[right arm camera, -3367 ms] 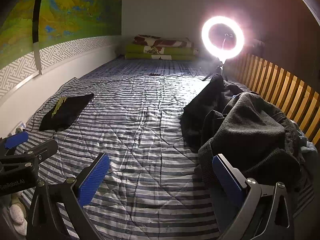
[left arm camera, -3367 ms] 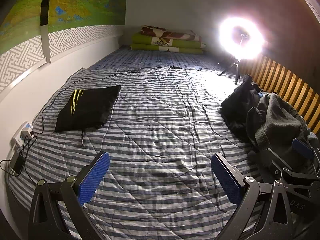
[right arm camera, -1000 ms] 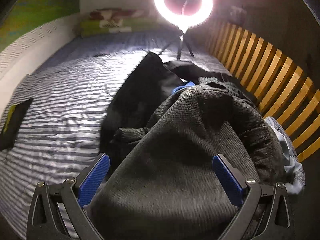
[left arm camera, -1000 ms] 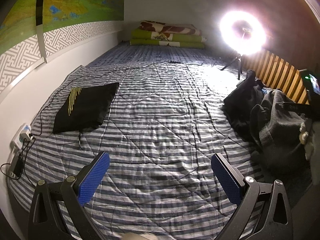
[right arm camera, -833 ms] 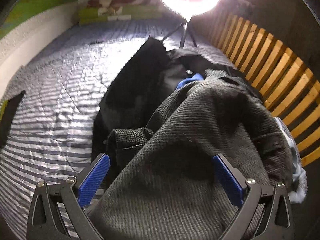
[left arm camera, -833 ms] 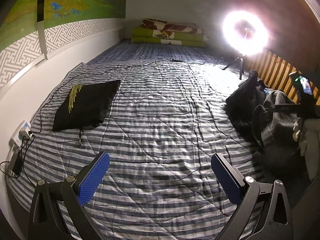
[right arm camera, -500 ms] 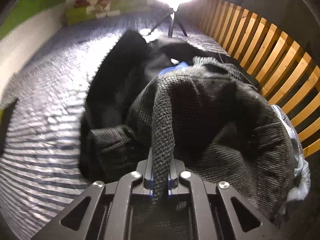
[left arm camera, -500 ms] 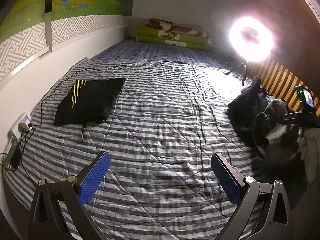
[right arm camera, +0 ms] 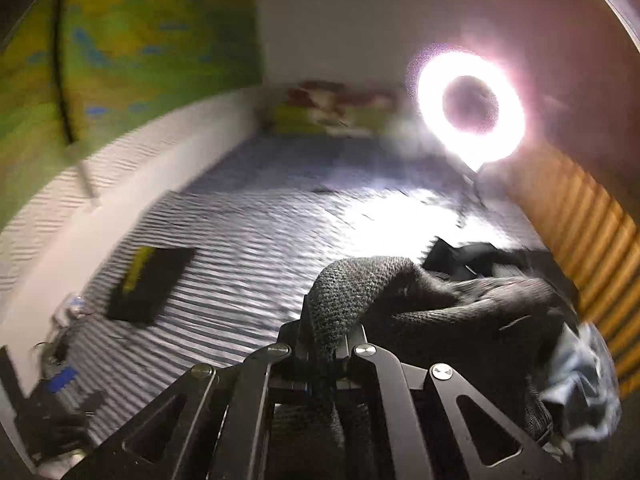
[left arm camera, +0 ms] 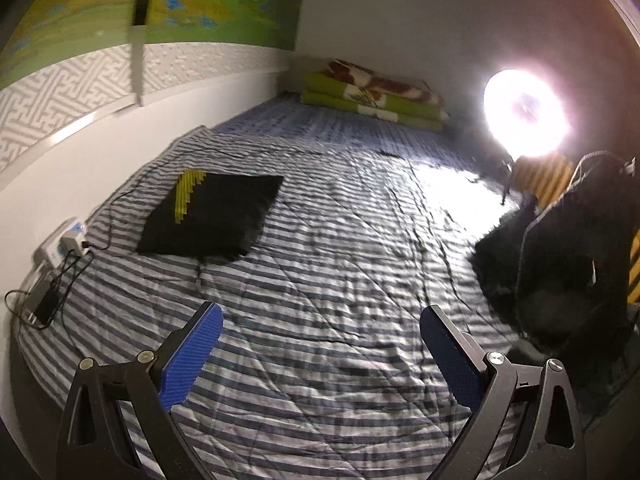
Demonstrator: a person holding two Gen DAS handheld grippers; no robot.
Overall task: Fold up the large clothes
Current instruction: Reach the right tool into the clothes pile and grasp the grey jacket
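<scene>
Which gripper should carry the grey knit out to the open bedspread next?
Right. The right gripper is already shut on the grey knit garment. The left gripper hangs open above the striped bedspread, holding nothing.

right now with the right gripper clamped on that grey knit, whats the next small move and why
Probably carry the grey knit garment left, over the bare striped quilt. The right gripper is shut on a fold of it, and the rest trails toward the dark clothes pile by the wooden slats. The left gripper hangs open and free to take another edge.
</scene>
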